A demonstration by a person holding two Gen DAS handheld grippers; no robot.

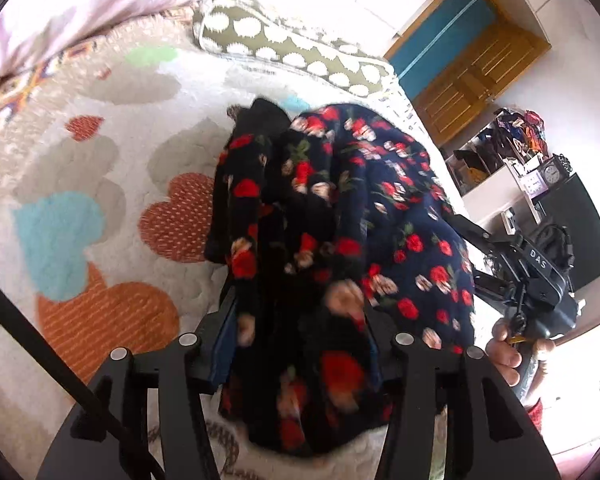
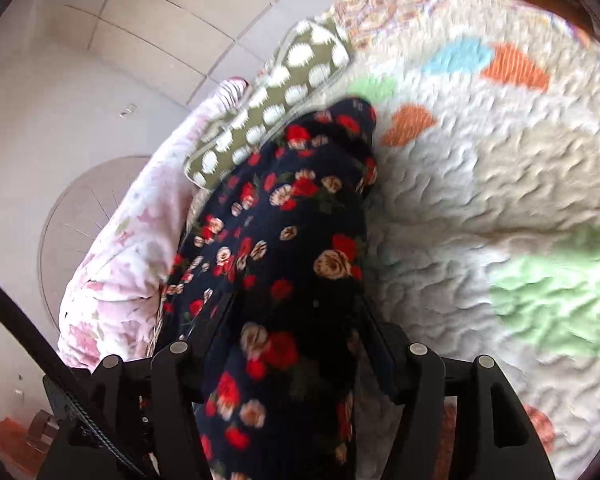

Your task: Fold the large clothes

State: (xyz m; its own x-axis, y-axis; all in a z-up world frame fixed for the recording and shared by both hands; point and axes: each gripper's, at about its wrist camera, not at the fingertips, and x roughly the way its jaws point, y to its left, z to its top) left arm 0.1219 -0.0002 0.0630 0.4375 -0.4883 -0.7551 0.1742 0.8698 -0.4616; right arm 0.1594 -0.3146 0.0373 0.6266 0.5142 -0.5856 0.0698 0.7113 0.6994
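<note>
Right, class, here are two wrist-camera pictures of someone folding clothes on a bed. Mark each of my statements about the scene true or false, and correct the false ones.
1. The garment is dark navy with red and cream flowers. True.
2. Cloth of the garment lies between the fingers of the left gripper. True.
3. The bed cover is plain white with no pattern. False: it carries orange, blue, green and grey shapes.
4. The long cushion at the bed's edge is striped red. False: it is olive green with white spots.
5. The right gripper has the garment's cloth running between its fingers. True.
6. In the left wrist view, the right gripper is out of sight. False: it shows at the right, held by a hand.
</note>
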